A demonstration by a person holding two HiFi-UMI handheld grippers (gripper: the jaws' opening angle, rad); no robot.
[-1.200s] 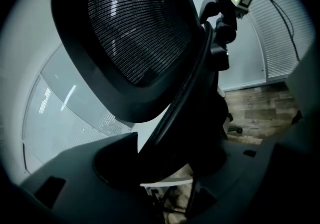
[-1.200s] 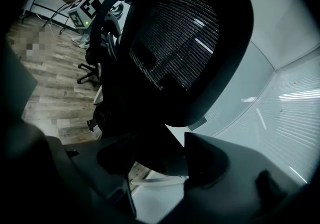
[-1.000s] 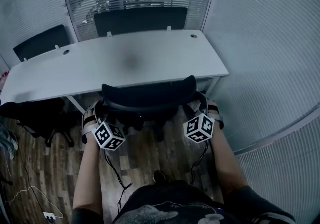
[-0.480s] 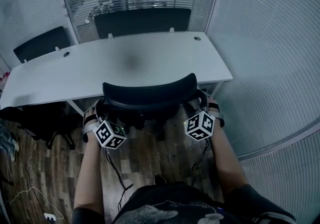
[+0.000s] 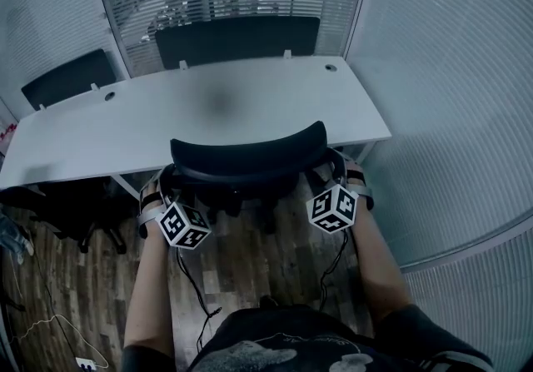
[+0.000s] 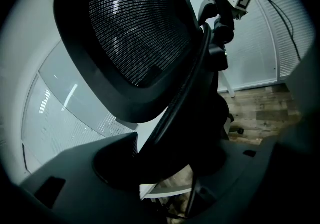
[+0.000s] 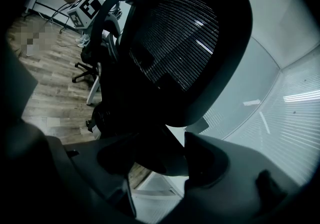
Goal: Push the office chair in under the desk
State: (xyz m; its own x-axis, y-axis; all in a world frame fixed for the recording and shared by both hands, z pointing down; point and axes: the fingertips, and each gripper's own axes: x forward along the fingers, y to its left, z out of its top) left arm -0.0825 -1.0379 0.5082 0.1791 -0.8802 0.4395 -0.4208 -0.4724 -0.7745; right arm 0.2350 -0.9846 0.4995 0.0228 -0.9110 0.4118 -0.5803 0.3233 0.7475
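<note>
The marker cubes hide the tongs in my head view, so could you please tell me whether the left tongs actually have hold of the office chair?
Observer: Yes. The left gripper view shows the left tongs closed on a dark bar of the office chair.
Operator: Thank you, and the right side?
Observer: In the right gripper view, the right tongs grip the chair's dark frame just below its mesh backrest.
</note>
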